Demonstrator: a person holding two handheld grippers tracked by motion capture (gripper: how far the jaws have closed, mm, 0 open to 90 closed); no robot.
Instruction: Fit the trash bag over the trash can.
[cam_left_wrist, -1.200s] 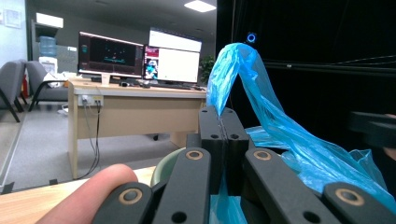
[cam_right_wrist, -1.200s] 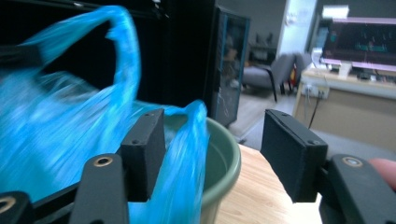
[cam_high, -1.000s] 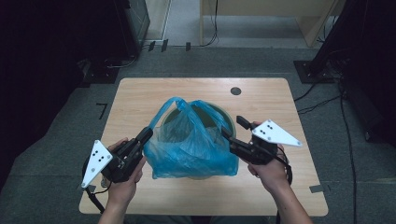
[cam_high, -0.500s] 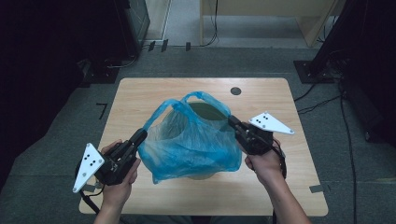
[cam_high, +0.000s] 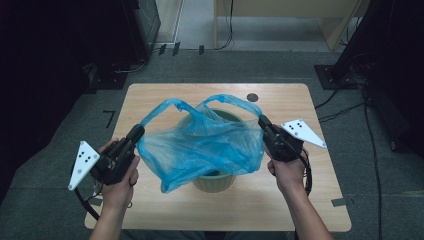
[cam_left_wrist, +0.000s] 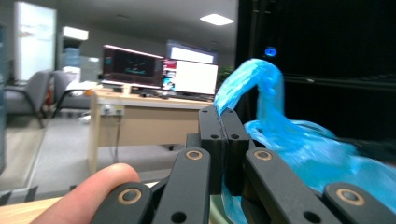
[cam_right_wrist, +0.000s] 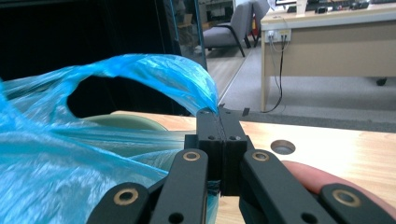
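A person stands at a light wooden table (cam_high: 165, 100), a hand-held tool in each hand. Between the two tools a thin blue plastic bag (cam_high: 200, 147) is stretched open above a pale green bin (cam_high: 215, 181) that stands near the middle of the table. The bag sags over the bin's rim and hides most of it.

The left tool (cam_high: 136, 132) has its black jaws pressed together on the bag's left edge — in the left gripper view (cam_left_wrist: 224, 116) a blue handle loop rises straight from the closed jaw tips. The right tool (cam_high: 262, 121) is likewise clamped on the bag's right edge; the right gripper view (cam_right_wrist: 218, 114) shows the film pinched between the jaws, arching away to the left. A round hole (cam_high: 252, 97) sits in the table's far right part.
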